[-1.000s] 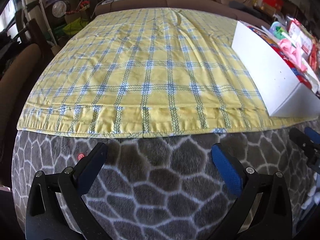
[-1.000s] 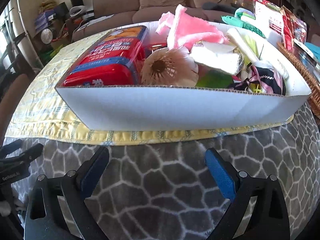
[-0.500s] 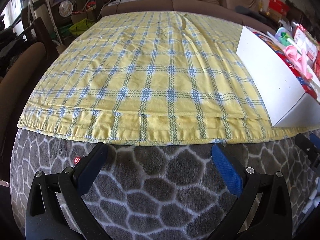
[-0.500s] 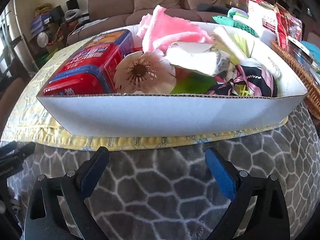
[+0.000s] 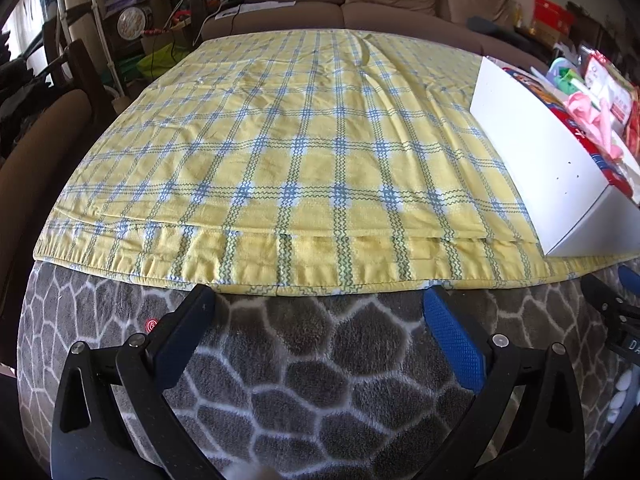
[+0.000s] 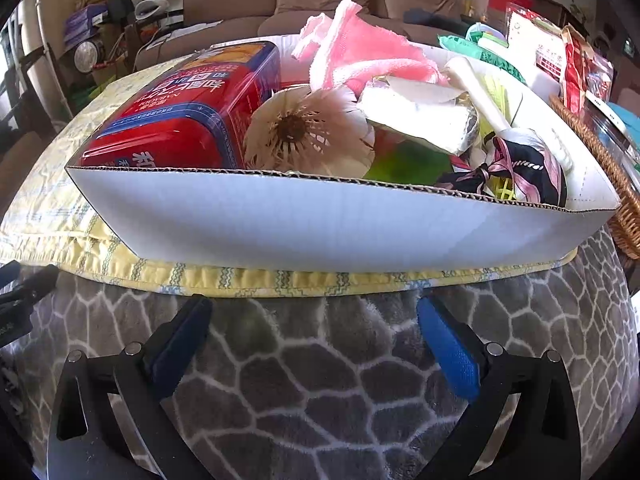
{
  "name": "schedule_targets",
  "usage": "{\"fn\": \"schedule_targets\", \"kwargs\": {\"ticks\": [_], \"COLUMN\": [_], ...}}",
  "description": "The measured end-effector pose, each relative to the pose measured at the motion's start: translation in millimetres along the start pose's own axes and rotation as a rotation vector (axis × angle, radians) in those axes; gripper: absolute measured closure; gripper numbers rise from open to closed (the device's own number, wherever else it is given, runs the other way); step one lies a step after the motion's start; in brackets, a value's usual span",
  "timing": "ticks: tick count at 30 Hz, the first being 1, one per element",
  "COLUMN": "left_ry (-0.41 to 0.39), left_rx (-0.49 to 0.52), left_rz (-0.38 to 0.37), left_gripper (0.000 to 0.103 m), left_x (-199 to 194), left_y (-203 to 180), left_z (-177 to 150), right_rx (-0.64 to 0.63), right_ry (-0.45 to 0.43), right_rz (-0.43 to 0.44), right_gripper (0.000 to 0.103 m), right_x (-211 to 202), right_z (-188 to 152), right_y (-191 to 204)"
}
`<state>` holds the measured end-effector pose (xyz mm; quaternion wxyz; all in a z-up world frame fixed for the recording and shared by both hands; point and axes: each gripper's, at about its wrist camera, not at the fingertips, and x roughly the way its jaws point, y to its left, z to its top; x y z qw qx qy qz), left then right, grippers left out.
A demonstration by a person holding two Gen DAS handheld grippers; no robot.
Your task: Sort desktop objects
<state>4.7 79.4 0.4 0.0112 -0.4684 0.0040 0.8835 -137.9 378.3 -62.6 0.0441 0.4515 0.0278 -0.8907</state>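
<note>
Both tools stand wide and hold nothing: the left tool (image 5: 316, 300) hovers over the grey fleece at the yellow plaid cloth's (image 5: 304, 152) edge, the white cardboard box (image 5: 548, 168) at its 2 o'clock. At 12 o'clock of the right tool (image 6: 314, 310) that box (image 6: 320, 228) holds a red package (image 6: 188, 116), shuttlecock (image 6: 304, 132) and pink cloth (image 6: 360, 52)

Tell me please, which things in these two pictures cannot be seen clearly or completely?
- White box, right wrist view: its bottom and lower contents are hidden by the front wall and by the red package, shuttlecock and pink cloth.
- Wicker basket, right wrist view: cut off by the right edge.
- Same box, left wrist view: cut by the right edge.
- Shelf items behind the table, both views: too small to tell.
</note>
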Motion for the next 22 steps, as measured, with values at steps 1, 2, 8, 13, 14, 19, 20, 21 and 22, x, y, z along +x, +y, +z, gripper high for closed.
{"fn": "schedule_targets", "kwargs": {"ticks": [1,2,8,13,14,19,20,21,22], "left_ry": [0.000,0.000,0.000,0.000,0.000,0.000,0.000,0.000,0.000], "left_rx": [0.001,0.000,0.000,-0.001,-0.001,0.000,-0.001,0.000,0.000], "left_rz": [0.001,0.000,0.001,0.001,0.001,0.003,0.002,0.002,0.003], "left_gripper": [0.000,0.000,0.000,0.000,0.000,0.000,0.000,0.000,0.000], "left_x": [0.0,0.0,0.0,-0.1,-0.1,0.2,0.2,0.1,0.1], "left_y": [-0.1,0.2,-0.1,-0.3,0.1,0.3,0.7,0.0,0.4], "left_z": [0.0,0.0,-0.2,-0.4,-0.4,-0.2,-0.1,-0.3,-0.2], "right_rx": [0.001,0.002,0.007,0.006,0.006,0.006,0.006,0.006,0.006], "right_ry": [0.000,0.000,0.000,0.000,0.001,0.001,0.001,0.001,0.001], "right_rz": [0.001,0.002,0.002,0.001,0.001,0.001,0.001,0.001,0.001], "right_gripper": [0.000,0.000,0.000,0.000,0.000,0.000,0.000,0.000,0.000], "right_x": [0.0,0.1,0.7,0.8,0.8,0.9,0.8,0.8,0.8], "right_z": [-0.1,0.1,0.9,0.9,0.9,1.2,1.2,1.2,1.2], "right_y": [0.2,-0.1,-1.7,-1.4,-1.6,-2.1,-1.5,-1.5,-1.5]}}
